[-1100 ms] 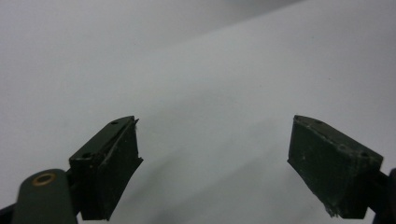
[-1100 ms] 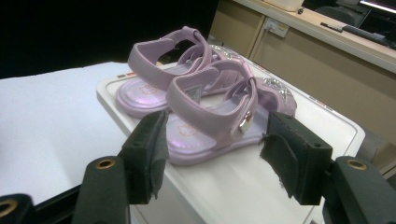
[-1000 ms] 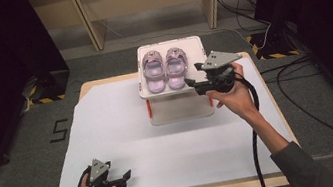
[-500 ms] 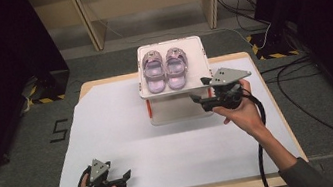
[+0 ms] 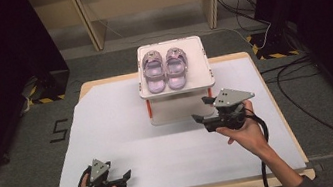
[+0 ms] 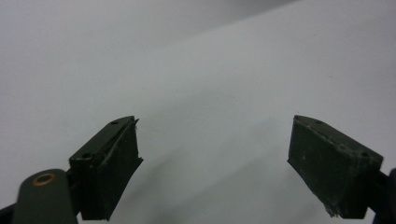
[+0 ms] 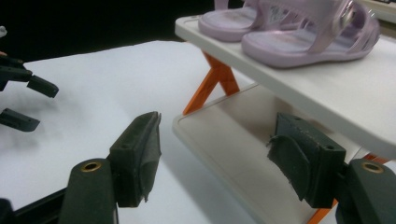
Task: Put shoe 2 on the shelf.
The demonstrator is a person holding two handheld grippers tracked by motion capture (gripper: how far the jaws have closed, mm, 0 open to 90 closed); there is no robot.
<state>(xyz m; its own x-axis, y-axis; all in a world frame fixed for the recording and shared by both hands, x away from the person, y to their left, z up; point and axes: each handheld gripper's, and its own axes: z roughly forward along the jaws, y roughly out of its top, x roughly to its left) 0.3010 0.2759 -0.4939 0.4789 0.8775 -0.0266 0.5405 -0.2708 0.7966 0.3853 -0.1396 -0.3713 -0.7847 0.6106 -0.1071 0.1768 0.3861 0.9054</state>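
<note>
Grippers come first, nearest the person. The left gripper [image 5: 125,174] rests low at about seven o'clock on the white table sheet [image 5: 110,133], jaws spread wide with nothing between them; in the left gripper view only bare sheet lies ahead of its fingertips [image 6: 112,163]. The right gripper [image 5: 201,111] is held up at about four o'clock, just in front of the rack, its jaws also wide apart and empty. It points toward the left of the table, and the right gripper view looks across the lower shelf [image 7: 224,140] and its orange struts [image 7: 210,81].

Farther off, near twelve o'clock, a pair of lilac sandals [image 5: 165,68] sits side by side on the upper shelf [image 5: 203,81] of the small white rack, toes toward the person, well clear of either gripper.

As a judgement: each sandal looks light, with a soft, bendy foam or rubber sole and thin straps that would flex and slip if pinched alone. The sole edge at the heel or side seems the firmest place to close on. The rack looks light too, so a sideways shove could shift it.
</note>
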